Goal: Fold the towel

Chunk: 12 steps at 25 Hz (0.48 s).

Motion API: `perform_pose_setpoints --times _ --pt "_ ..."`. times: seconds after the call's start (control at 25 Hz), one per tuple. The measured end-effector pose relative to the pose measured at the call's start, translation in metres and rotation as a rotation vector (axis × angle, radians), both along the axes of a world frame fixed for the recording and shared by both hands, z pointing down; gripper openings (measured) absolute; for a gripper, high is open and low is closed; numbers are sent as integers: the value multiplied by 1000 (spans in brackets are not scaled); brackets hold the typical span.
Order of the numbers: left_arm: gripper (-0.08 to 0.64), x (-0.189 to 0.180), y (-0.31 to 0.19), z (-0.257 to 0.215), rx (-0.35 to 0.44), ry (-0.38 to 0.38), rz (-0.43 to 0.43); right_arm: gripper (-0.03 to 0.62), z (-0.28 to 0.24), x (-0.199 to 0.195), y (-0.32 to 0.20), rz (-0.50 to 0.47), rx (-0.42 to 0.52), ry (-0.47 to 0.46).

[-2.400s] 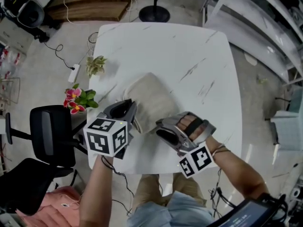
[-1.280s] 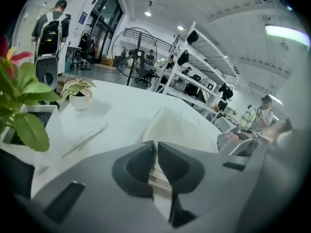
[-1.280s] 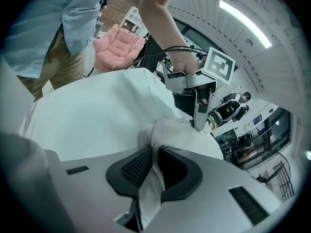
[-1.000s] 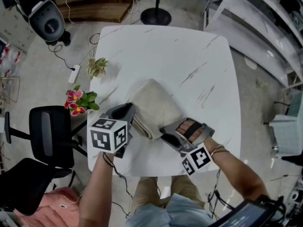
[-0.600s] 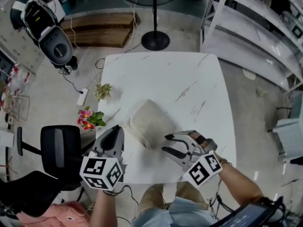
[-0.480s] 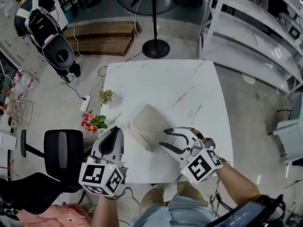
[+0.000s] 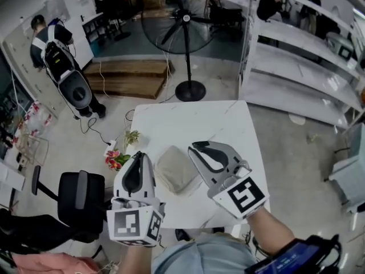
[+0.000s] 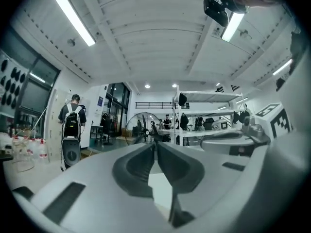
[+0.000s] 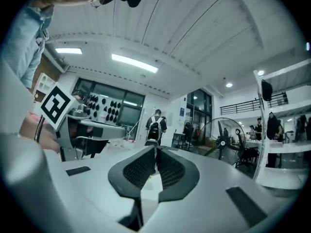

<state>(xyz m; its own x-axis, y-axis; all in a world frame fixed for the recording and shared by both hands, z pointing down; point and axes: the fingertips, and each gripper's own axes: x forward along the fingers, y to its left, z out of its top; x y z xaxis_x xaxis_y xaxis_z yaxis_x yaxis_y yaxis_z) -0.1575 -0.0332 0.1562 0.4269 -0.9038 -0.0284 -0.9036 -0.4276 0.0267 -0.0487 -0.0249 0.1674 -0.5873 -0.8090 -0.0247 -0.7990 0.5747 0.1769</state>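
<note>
The beige towel (image 7: 175, 174) lies folded in a small stack on the white marble table (image 7: 188, 119), near its front left. Both grippers are lifted well above it and point level across the room. My left gripper (image 7: 137, 156) hangs over the table's left edge, shut and empty; in the left gripper view its jaws (image 8: 155, 142) meet with only the room behind them. My right gripper (image 7: 193, 147) hovers just right of the towel. Its jaws have just been closing, and in the right gripper view the right gripper (image 9: 156, 149) is shut at the tips with nothing between them.
Two small potted plants (image 7: 117, 158) stand on the floor by the table's left side, next to a black office chair (image 7: 80, 196). A standing fan (image 7: 183, 17) is behind the table, white shelving (image 7: 296, 56) to the right, and a person with a backpack (image 7: 48, 39) at far left.
Both grippers have risen from the table and off the towel and tipped up to level. The right jaws opened, then closed. The towel stays folded on the table.
</note>
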Motion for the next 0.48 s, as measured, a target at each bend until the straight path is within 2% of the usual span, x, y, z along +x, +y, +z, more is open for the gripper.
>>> perform_pose_setpoints --times 0.04,0.12,0.28,0.48 --pt "25 1 3 -1 11 3 -14 15 1 4 3 17 -4 -23" --pt "25 4 9 0 19 13 -30 15 7 7 9 40 -10 -32" --pt "25 11 15 0 32 14 -26 14 15 6 15 72 36 24" --pt "25 16 15 -1 40 5 -35 14 13 11 8 90 35 8"
